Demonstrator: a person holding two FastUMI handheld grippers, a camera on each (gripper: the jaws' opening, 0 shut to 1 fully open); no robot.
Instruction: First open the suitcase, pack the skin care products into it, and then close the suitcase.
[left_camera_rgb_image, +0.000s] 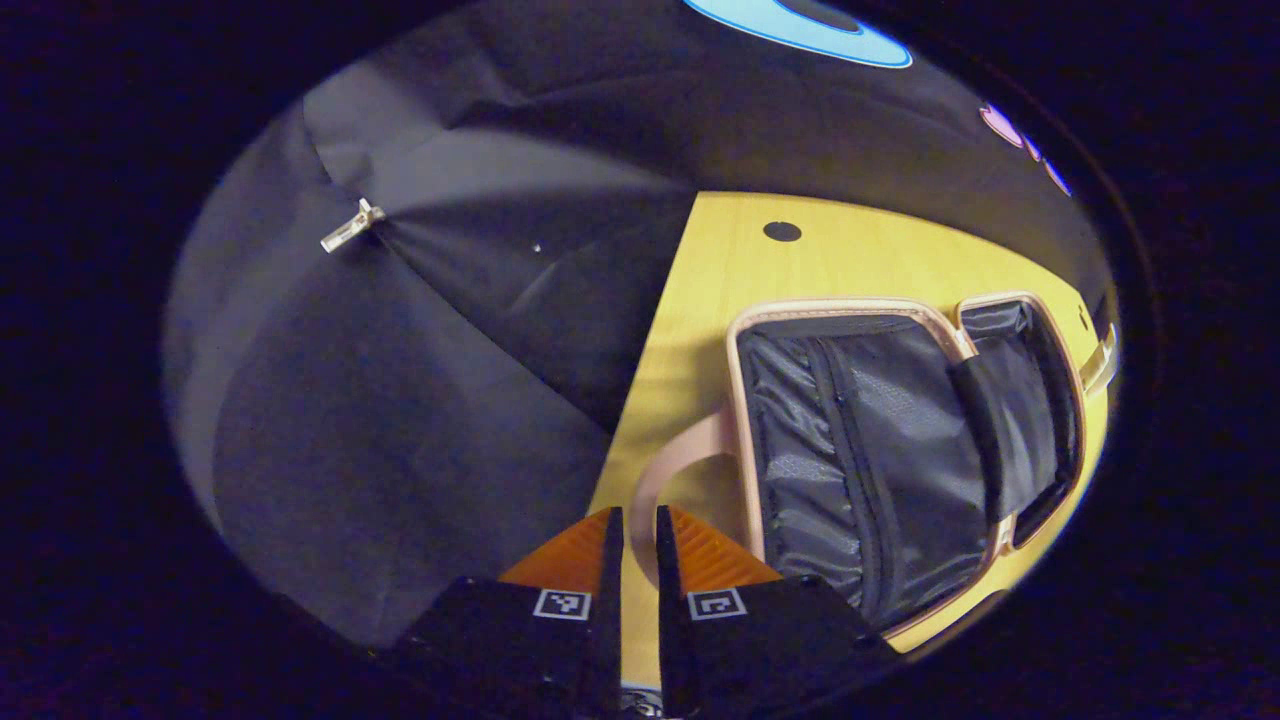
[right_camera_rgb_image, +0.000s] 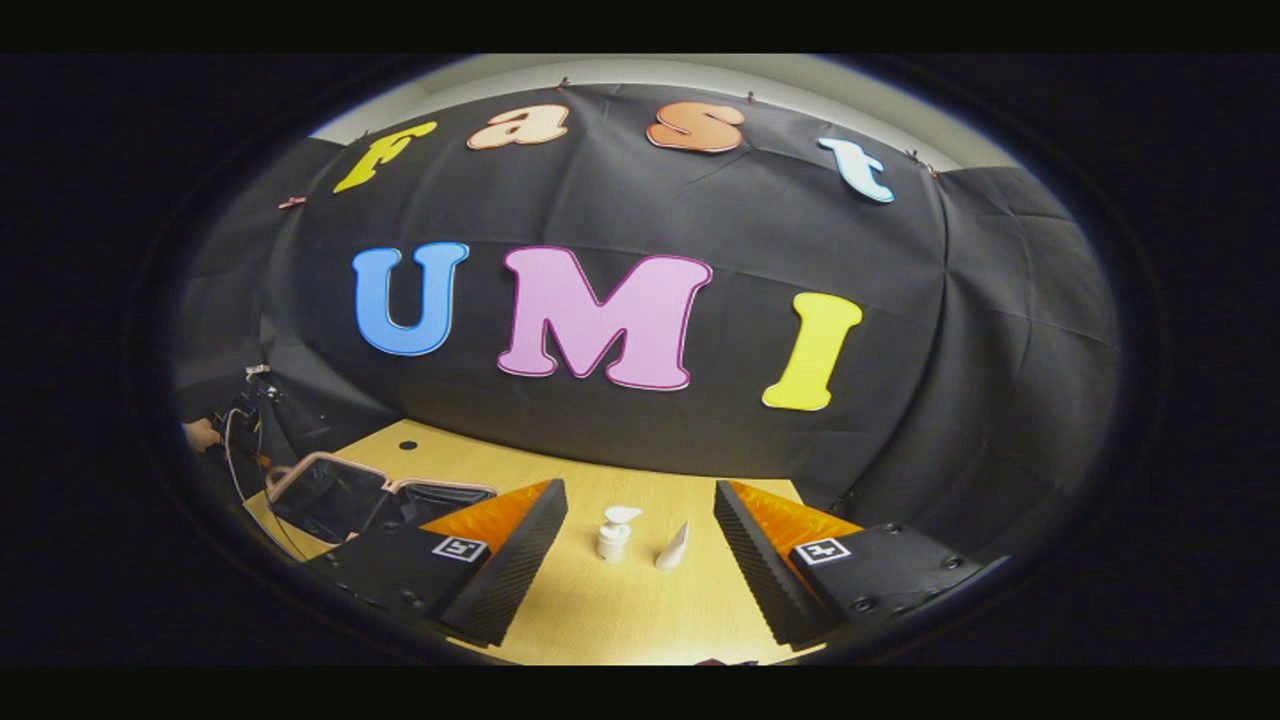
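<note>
The suitcase (left_camera_rgb_image: 900, 440) lies open on the table (left_camera_rgb_image: 700, 300). The left gripper (left_camera_rgb_image: 640, 530) has its jaws nearly pressed together near the handle (left_camera_rgb_image: 665, 470). The right gripper (right_camera_rgb_image: 640, 510) has its jaws spread, with 2 white bottles (right_camera_rgb_image: 640, 540) standing beyond them.

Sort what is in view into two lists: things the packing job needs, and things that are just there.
Needed:
open suitcase
pump bottle
white tube
right gripper, jaws open
left gripper, jaws nearly closed

Just there:
table
cloth clip
</note>
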